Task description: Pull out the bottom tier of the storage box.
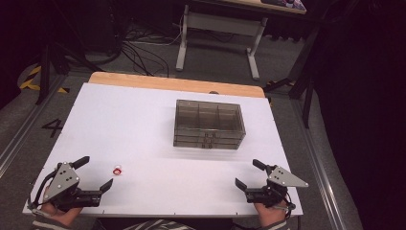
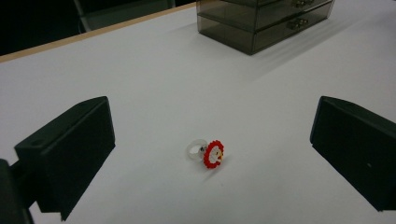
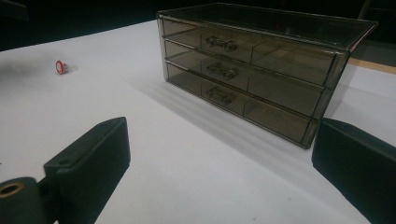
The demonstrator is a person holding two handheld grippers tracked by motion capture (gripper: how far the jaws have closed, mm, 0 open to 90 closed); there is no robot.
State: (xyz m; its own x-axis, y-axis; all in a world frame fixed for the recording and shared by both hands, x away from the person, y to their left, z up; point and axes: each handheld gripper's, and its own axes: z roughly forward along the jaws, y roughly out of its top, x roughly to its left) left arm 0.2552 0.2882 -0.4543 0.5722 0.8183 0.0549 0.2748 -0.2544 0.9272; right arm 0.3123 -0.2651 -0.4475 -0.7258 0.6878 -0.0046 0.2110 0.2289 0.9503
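Nearby, both claws, left [image 1: 95, 173] and right [image 1: 249, 173], wide open and empty, ring [image 2: 208, 153] just ahead of the left.

Work surface: flat white rectangular tabletop [image 1: 143, 124], matte, with a strip of pale wood edge [image 1: 172, 84] showing along its far side. Two items lie directly on it. A smoky translucent plastic three-drawer organiser box [image 1: 209, 123] stands upright right of centre, toward the far side, all drawers closed, small handles facing the near edge. A small clear ring with a red beaded round top [image 1: 117, 170] rests near the front left, well apart from the box.
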